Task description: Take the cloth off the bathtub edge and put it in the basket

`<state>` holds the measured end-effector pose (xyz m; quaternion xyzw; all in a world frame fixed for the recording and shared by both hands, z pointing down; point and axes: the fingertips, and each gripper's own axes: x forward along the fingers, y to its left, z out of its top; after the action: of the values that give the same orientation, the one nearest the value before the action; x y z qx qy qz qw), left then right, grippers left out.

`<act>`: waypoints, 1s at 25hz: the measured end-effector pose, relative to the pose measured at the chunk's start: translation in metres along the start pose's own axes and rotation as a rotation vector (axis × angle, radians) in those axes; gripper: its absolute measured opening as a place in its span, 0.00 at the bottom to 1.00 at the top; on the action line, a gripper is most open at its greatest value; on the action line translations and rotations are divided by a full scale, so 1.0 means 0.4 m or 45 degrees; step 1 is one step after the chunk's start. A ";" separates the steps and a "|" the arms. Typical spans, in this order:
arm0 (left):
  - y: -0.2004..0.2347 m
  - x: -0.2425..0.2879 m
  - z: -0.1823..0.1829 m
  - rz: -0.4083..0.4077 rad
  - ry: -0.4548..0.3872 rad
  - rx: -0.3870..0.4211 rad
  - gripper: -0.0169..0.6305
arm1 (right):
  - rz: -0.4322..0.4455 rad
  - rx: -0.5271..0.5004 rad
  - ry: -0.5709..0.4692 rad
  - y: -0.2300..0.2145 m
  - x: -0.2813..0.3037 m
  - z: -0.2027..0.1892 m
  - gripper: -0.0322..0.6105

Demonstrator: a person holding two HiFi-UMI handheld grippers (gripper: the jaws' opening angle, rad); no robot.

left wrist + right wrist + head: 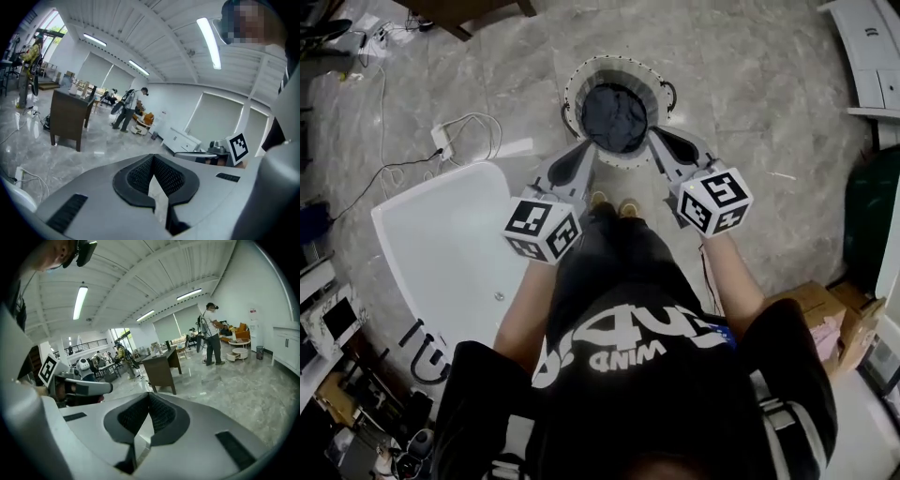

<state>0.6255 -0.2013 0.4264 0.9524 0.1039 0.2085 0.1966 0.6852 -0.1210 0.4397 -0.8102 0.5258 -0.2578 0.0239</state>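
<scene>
In the head view a dark cloth lies bunched inside the round white-rimmed basket on the floor ahead of my feet. The white bathtub stands to the left, and I see no cloth on its edge. My left gripper and my right gripper hover side by side just above the basket's near rim, tips pointing at it. Both are shut with nothing between the pads. The left gripper view has my left gripper with pads pressed together, and the right gripper view has my right gripper the same way.
A white power strip with cables lies on the marble floor beyond the tub. A cardboard box sits at my right, and white cabinets stand at the far right. A dark wooden desk and people are farther off.
</scene>
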 end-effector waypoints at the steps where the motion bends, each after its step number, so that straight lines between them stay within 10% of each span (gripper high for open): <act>1: -0.023 -0.016 0.023 -0.009 -0.005 0.013 0.05 | 0.002 -0.015 -0.007 0.017 -0.029 0.022 0.07; 25: -0.180 -0.129 0.054 -0.141 -0.088 0.288 0.05 | 0.097 -0.105 -0.291 0.159 -0.218 0.058 0.07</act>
<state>0.5808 -0.1582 0.3599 0.9680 0.1723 0.1511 0.1024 0.6145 -0.0793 0.3657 -0.8140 0.5602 -0.1410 0.0602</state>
